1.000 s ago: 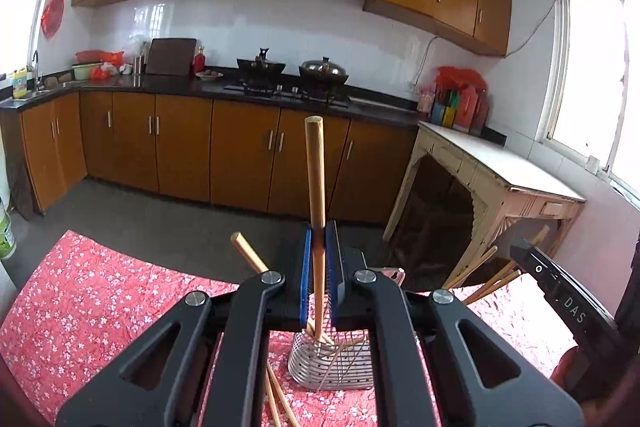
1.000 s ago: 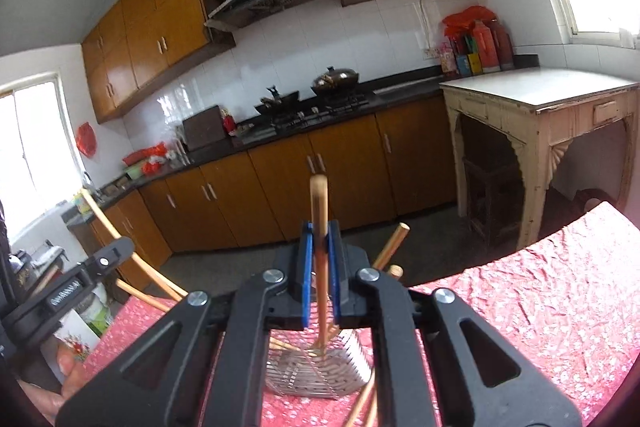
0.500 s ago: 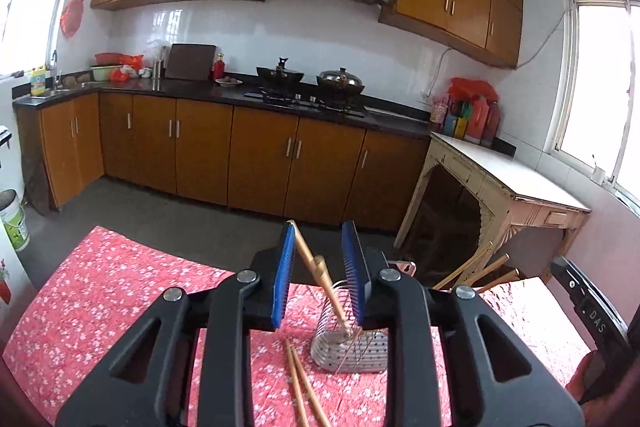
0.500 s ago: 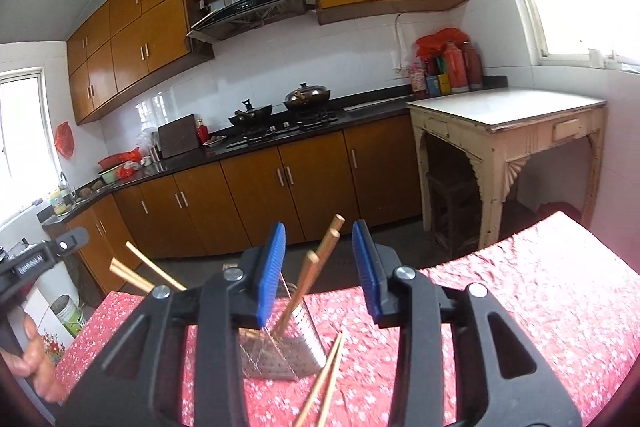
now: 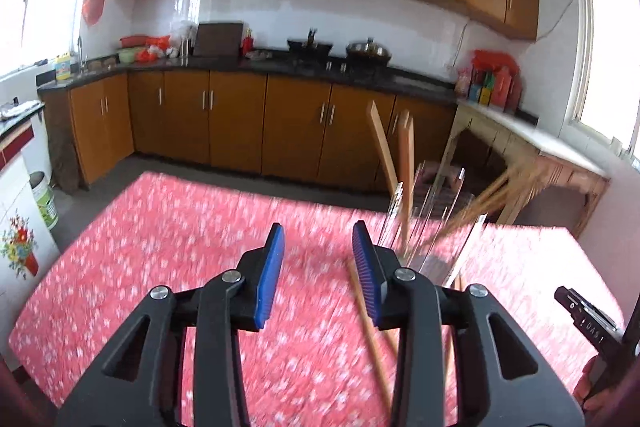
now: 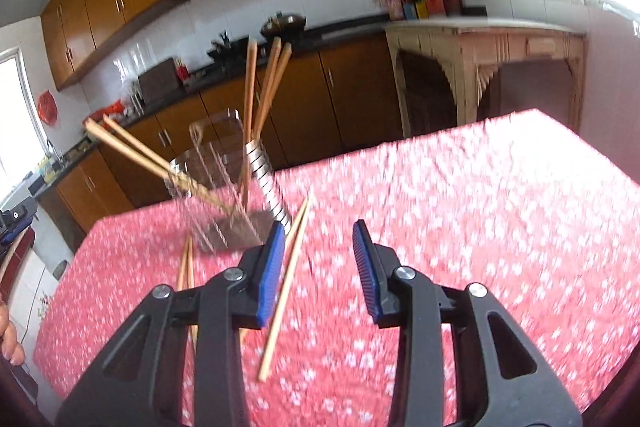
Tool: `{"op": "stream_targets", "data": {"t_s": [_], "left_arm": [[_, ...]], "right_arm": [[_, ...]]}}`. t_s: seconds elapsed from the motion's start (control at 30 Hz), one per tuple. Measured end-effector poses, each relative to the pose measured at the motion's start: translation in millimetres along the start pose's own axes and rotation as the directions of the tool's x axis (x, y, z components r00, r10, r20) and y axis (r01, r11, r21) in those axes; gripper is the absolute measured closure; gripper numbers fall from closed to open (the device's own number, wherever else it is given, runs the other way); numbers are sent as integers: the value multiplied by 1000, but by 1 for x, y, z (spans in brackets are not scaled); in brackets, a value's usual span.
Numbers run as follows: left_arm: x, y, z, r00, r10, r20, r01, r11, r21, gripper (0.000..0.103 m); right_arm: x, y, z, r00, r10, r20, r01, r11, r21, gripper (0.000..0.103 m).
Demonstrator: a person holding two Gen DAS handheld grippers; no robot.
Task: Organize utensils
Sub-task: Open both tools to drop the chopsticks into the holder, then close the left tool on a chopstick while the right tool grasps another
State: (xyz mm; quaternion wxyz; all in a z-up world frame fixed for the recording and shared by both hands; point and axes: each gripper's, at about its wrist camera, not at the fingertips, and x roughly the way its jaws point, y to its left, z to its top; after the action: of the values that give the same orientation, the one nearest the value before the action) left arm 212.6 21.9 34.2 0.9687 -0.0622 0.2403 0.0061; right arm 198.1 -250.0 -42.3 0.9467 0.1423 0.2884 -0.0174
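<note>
A wire utensil holder [image 5: 432, 227] stands on the red flowered tablecloth [image 5: 168, 247], with several wooden chopsticks [image 5: 404, 163] leaning in it. My left gripper [image 5: 318, 267] hovers just left of it. Its jaws are opening, with nothing between the blue pads. Loose chopsticks [image 5: 372, 339] lie on the cloth under its right finger. In the right wrist view the holder [image 6: 236, 195] sits ahead on the left, with chopsticks [image 6: 250, 87] sticking out. My right gripper [image 6: 318, 267] is open and empty. A loose pair of chopsticks [image 6: 286, 287] lies by its left finger, and another pair [image 6: 186, 267] further left.
Beyond the table's far edge [image 5: 280, 199] are the floor and brown kitchen cabinets [image 5: 224, 123]. A white side table [image 6: 500, 39] stands at the right wall. The other gripper's body [image 5: 584, 315] shows at the left wrist view's right edge. A person's hand [image 6: 8, 339] shows at the right wrist view's left edge.
Both grippers were shut on upright chopsticks over the holder. They opened and dropped them in, then sank and drew apart: left gripper to the holder's left, right gripper to its right.
</note>
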Motion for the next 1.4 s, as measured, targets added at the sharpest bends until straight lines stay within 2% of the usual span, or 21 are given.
{"op": "stream_targets", "data": {"t_s": [0.17,0.4,0.63,0.7,0.77,0.87,1.0,1.1,1.17,1.27,1.4], "left_arm": [[29,1,-44,993,12,-114,-10,1000,19,59],[53,-6,-84,979,4,-201,6,999,52,52],[59,-15,-99,971,-8,-241,28,996,79,49],[62,-17,-100,968,-15,-251,35,997,76,49],[65,-18,-100,964,-29,-266,48,997,64,49],[68,-22,-102,957,-48,-284,66,996,54,49],[73,-32,-105,949,-67,-310,89,994,58,49],[79,-42,-109,940,-81,-333,108,992,63,49],[84,-50,-112,932,-86,-352,118,990,72,49],[90,-60,-116,925,-82,-371,122,989,87,56],[103,-65,-121,916,-50,-398,97,990,99,78]], "right_arm": [[27,14,-33,993,37,-112,-41,999,-27,68],[54,37,-64,975,47,-216,-66,994,-84,71],[73,47,-69,962,32,-271,-63,993,-104,76],[75,49,-67,962,16,-272,-50,992,-119,81],[78,48,-66,962,-7,-274,-29,992,-126,93],[83,38,-58,960,3,-280,-32,994,-100,94],[86,7,-45,964,-60,-259,49,998,-48,95],[87,-25,-33,961,-134,-242,148,988,41,95],[87,-41,-28,958,-150,-245,177,980,91,95],[89,-51,-25,958,-146,-248,174,980,97,95],[92,-48,-23,959,-142,-245,163,984,67,95]]}}
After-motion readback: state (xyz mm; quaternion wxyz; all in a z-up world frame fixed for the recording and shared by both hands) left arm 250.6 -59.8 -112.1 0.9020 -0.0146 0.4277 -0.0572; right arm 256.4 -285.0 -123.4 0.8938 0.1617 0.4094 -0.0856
